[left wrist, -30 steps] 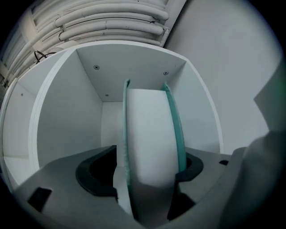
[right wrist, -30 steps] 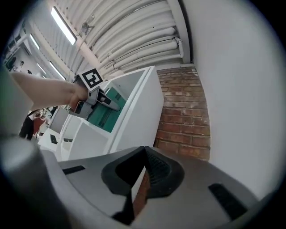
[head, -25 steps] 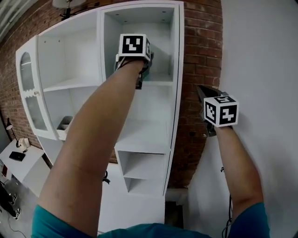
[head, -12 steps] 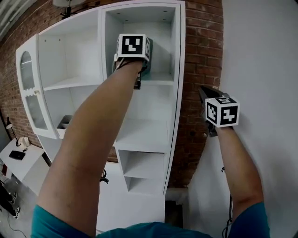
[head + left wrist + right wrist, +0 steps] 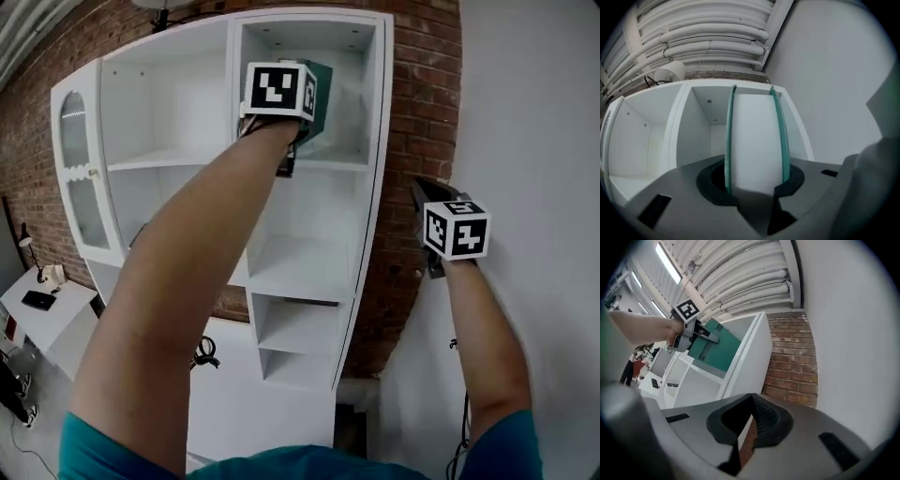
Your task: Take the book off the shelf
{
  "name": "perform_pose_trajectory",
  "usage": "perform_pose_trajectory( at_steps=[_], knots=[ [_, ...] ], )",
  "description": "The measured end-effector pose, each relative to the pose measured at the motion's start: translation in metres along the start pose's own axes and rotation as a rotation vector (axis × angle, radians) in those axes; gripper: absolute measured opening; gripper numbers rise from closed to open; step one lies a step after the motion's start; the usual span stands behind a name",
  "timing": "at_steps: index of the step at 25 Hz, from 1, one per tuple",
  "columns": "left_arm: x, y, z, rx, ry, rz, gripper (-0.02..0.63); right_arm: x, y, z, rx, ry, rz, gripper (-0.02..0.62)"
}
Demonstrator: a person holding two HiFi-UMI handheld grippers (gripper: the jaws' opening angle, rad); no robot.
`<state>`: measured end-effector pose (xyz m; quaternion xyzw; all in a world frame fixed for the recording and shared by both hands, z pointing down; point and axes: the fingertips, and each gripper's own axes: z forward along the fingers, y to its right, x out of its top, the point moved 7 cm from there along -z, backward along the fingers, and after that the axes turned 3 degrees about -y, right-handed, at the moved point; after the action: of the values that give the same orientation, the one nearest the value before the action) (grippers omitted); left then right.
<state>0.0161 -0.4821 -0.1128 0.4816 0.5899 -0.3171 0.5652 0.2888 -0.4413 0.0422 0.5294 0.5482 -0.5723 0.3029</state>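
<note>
A teal-covered book (image 5: 321, 101) stands upright between the jaws of my left gripper (image 5: 302, 127), in front of the top right compartment (image 5: 352, 56) of a white shelf unit (image 5: 309, 272). These jaws have just been closing and are shut on the book. In the left gripper view the book (image 5: 754, 140) fills the gap, page edges toward the camera, a teal cover at each pad. The right gripper view shows the book (image 5: 715, 350) partly outside the shelf's front edge. My right gripper (image 5: 424, 199) hangs apart to the right by the white wall, shut and holding nothing (image 5: 750, 427).
A brick wall (image 5: 412, 112) runs behind the shelf unit, and a plain white wall (image 5: 534, 112) stands at the right. A glazed cabinet door (image 5: 80, 178) is at the unit's left end. A small white desk (image 5: 42, 314) sits low on the left.
The left gripper has drawn back from the top compartment with the teal book, which now shows beside the marker cube. The right gripper has kept its place.
</note>
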Motion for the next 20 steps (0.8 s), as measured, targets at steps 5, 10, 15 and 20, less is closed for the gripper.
perform_pose_trajectory(
  at_steps=[5, 10, 15, 20],
  knots=[
    [0.007, -0.004, -0.031, -0.014, 0.029, 0.005, 0.167, 0.008, -0.015, -0.014, 0.005, 0.003, -0.013, 0.021],
    [0.012, -0.004, -0.069, -0.028, 0.058, 0.002, 0.167, 0.016, -0.032, -0.031, 0.007, 0.005, -0.028, 0.021],
    [0.014, 0.0, -0.108, -0.045, 0.075, 0.003, 0.166, 0.023, -0.05, -0.048, 0.021, 0.009, -0.028, 0.021],
    [0.014, -0.002, -0.149, -0.043, 0.093, 0.019, 0.167, 0.024, -0.066, -0.062, 0.039, 0.012, -0.011, 0.021]
  ],
)
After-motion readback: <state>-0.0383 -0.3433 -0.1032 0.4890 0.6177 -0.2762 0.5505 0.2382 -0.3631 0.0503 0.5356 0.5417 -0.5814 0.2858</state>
